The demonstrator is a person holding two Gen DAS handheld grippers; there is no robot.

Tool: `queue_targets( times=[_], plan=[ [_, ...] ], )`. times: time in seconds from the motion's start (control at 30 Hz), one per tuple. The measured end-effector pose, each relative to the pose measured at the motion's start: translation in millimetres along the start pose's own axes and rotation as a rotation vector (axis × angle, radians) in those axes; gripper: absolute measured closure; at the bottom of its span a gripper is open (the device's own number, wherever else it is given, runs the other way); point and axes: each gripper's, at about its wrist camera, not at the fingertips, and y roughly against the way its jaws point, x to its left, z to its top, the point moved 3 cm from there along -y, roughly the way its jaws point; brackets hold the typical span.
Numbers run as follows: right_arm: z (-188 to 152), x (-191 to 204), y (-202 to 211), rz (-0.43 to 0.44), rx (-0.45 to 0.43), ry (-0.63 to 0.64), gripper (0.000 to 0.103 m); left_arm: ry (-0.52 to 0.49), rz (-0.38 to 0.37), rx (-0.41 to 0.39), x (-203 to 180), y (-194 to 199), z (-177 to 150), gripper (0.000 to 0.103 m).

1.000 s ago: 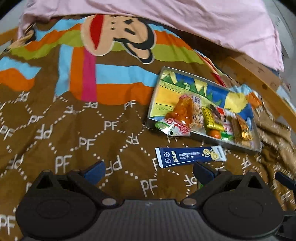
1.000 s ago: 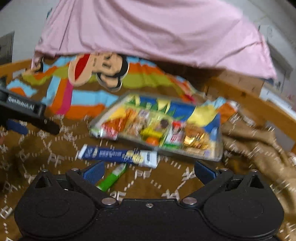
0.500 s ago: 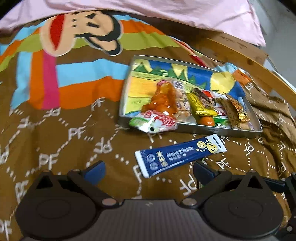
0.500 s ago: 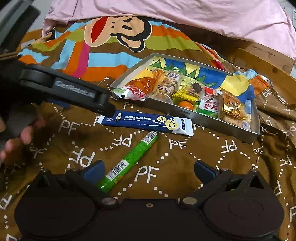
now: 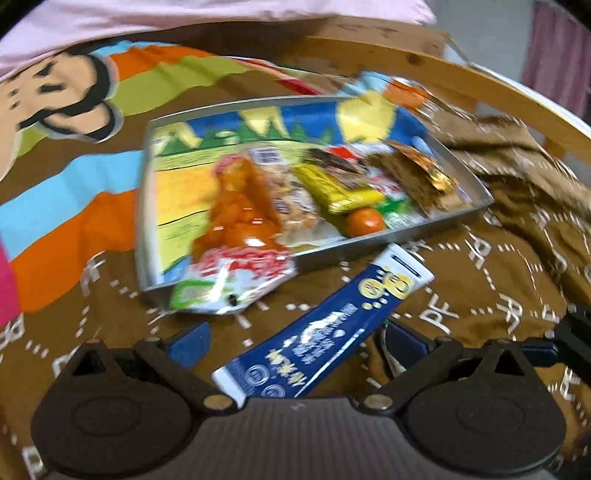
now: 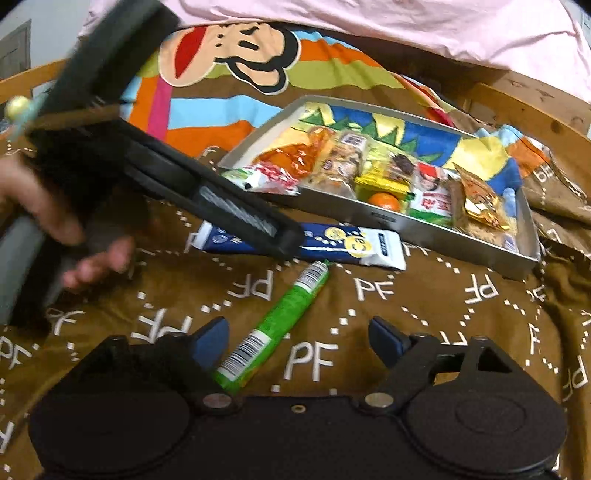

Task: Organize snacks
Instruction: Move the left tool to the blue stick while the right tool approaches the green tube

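Note:
A metal tray (image 5: 424, 236) (image 6: 384, 218) with a colourful printed bottom holds several snack packets and a small orange. A red-and-white packet (image 5: 236, 280) hangs over its near edge. A long blue snack stick (image 5: 325, 328) (image 6: 369, 245) lies on the brown blanket in front of the tray. My left gripper (image 5: 295, 341) is open, low over the blue stick, which lies between its fingers. A green snack stick (image 6: 277, 325) lies nearer. My right gripper (image 6: 297, 338) is open just above the green stick. The left gripper's body (image 6: 184, 192) shows in the right wrist view.
The brown "PF" blanket (image 6: 406, 295) with a cartoon monkey covers the bed. A pink sheet (image 6: 369, 22) lies at the back. A curved wooden rail (image 5: 461, 74) runs along the right. Rumpled blanket folds (image 5: 517, 155) sit right of the tray.
My left gripper has moved forward and down, so the blue stick now lies between its fingers. My right gripper has come closer over the green stick.

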Motion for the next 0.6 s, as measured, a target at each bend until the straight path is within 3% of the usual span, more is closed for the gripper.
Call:
queue_targets(
  times=[0.13, 0.27, 0.37, 0.47, 0.6],
  plan=[
    [-0.1, 7.7, -1.0, 0.016, 0.005, 0.033, 0.028, -0.087, 0.001, 0.016, -9.5, -12.3, -1.2, 0.001],
    [-3.8, 12.4, -7.5, 0.002, 0.033, 0.066, 0.033, -0.008, 0.046, 0.049, -1.3, -15.7, 0.1, 0.002],
    [-5.6, 14.9, -6.3, -0.047, 0.035, 0.124, 0.033, -0.027, 0.111, 0.111, -0.1, -17.2, -4.5, 0.004],
    [-6.4, 17.7, -2.2, -0.125, 0.026, 0.201, 0.033, -0.054, 0.132, 0.118, -4.4, -12.6, -5.9, 0.006],
    [-9.2, 7.5, 1.5, -0.177, 0.015, 0.204, 0.032, -0.125, 0.148, 0.094, -12.3, -13.4, -2.4, 0.005]
  ],
)
